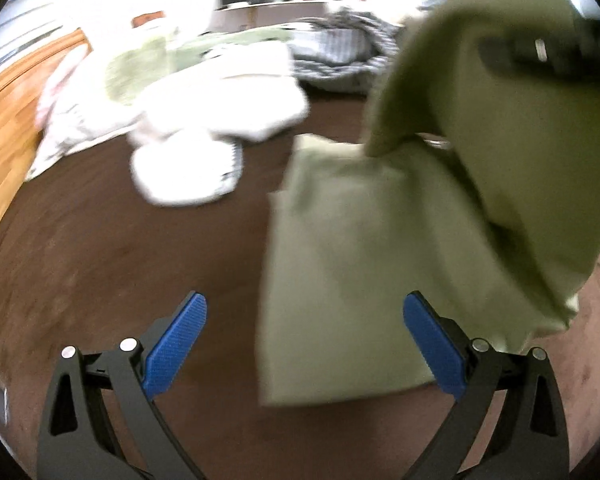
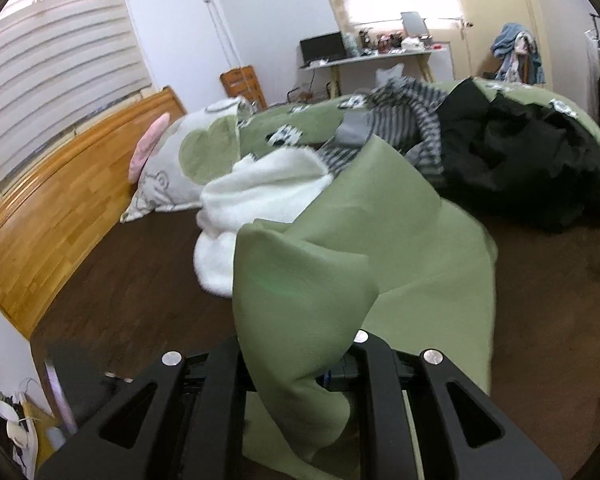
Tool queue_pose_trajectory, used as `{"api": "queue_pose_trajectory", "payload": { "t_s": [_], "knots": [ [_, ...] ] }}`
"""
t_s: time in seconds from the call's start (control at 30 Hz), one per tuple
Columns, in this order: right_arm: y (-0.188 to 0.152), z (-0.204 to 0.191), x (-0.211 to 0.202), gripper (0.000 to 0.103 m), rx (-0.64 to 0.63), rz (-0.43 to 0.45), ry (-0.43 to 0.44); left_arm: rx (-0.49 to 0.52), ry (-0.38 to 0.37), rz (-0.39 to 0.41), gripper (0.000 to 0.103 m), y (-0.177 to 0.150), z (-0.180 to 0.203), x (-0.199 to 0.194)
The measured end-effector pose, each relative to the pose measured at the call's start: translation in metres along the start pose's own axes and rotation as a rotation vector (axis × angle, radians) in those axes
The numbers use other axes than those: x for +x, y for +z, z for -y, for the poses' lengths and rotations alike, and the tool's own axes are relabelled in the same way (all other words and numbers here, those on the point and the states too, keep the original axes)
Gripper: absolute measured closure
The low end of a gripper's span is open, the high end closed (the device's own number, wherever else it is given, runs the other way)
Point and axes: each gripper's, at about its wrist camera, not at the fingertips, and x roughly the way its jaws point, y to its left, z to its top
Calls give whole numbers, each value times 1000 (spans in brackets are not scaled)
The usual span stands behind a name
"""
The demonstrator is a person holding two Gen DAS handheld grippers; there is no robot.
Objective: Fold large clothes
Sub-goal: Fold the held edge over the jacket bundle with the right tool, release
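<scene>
The left gripper (image 1: 305, 350) stands wide open, its ribbed blue pads (image 1: 176, 346) well apart with nothing between them; below and ahead of it lies the dark brown bed sheet (image 1: 100, 240), matte and smooth. Just ahead and to its right sits the olive-green garment (image 1: 356, 264) — soft, thin cloth, its lower part lying flat in a rough rectangle on the sheet, its upper part lifted in a drooping fold.

The right gripper (image 2: 300, 372) is closed on that garment (image 2: 300, 300): the cloth bunches up from between the black fingers and drapes forward in broad, loose folds, hiding the pads.

Ahead and left of the right gripper lies a fluffy white fleece item (image 2: 252, 208), lumpy and thick. Beyond it rests a pillow (image 2: 188, 160) with green patches, against a glossy wooden headboard (image 2: 60, 208) of short planks. Farther ahead and right are a striped grey-and-white garment (image 2: 404, 120) and a crumpled black heap (image 2: 520, 168).
</scene>
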Motion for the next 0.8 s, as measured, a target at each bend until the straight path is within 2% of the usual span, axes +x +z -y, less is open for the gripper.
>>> {"api": "queue_pose_trajectory", "payload": {
  "t_s": [0.23, 0.5, 0.8],
  "knots": [
    [-51, -58, 48, 90, -127, -135, -30, -128, 67, -36, 7, -32, -76, -9],
    [-122, -77, 114, 89, -190, -345, -103, -168, 72, -72, 7, -58, -101, -3],
    [-125, -75, 119, 88, -211, -367, -117, -185, 58, -91, 7, -74, -107, -1]
  ]
}}
